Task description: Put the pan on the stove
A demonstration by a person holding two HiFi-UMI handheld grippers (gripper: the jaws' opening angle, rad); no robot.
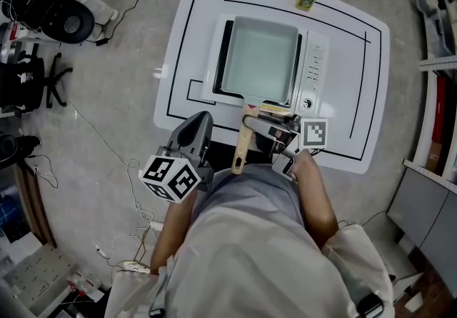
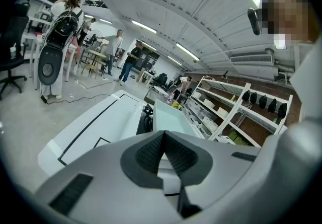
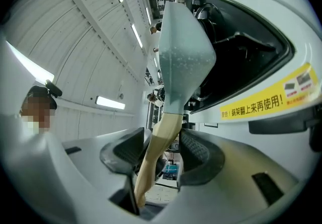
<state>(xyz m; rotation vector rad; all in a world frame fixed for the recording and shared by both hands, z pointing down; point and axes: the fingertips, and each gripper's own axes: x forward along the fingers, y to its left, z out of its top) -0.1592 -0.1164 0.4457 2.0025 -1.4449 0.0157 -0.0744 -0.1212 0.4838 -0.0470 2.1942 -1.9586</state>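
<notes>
The left gripper [image 2: 163, 136] hangs at the near edge of the white counter [image 1: 184, 45], its jaws pressed together with nothing in them, and takes no part in the work. Just to its right, the square pale-green pan [image 1: 260, 59] already sits flat on the white portable gas stove [image 1: 315, 66], with its light wooden handle [image 1: 242, 146] reaching back toward the person. The right gripper [image 3: 161, 142] straddles that handle: its jaws stand wide, one pad on each side, and neither seems to press the wood. So the placing looks done and the step in hand is the release. The next move calls for drawing the right gripper straight back off the handle, jaws kept wide, so that no pad drags the pan askew on the stove.
</notes>
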